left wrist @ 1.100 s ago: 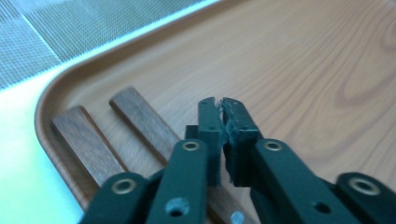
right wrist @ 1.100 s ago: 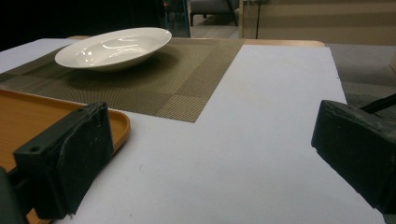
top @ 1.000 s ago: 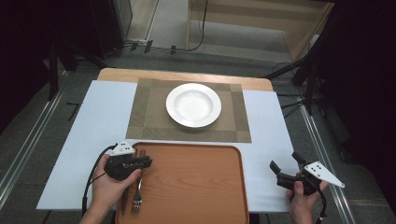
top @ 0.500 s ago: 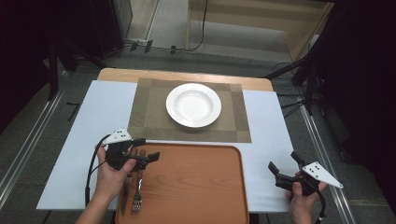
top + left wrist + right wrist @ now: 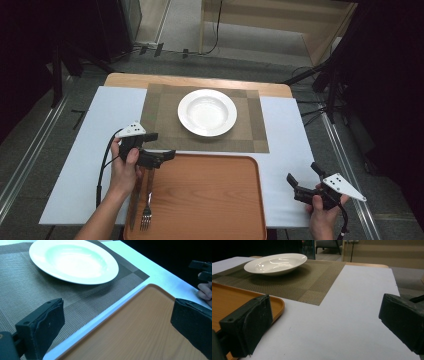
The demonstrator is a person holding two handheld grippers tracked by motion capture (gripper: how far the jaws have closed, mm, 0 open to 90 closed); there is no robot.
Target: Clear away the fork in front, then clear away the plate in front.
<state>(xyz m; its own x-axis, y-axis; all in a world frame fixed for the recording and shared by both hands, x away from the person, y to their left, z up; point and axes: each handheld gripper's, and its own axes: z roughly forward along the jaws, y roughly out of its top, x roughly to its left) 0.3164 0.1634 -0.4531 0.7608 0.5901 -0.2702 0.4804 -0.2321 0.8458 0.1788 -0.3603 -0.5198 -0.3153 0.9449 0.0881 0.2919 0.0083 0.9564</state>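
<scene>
Fork [image 5: 146, 207] and knife [image 5: 136, 200] already laid on the left edge of the tray [image 5: 210, 200]. Left claw [image 5: 159, 150] just opened wide, empty, above that edge. Right claw [image 5: 301, 181] open, empty, right of the tray. Plate [image 5: 207, 112] beyond the tray, apparently yet to be moved.

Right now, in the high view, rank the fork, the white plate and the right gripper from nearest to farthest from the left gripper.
1. Fork: on the tray's left edge, just below the open left gripper.
2. White plate: on the placemat, up and to the right.
3. Right gripper: across the tray, at the table's right edge.
</scene>
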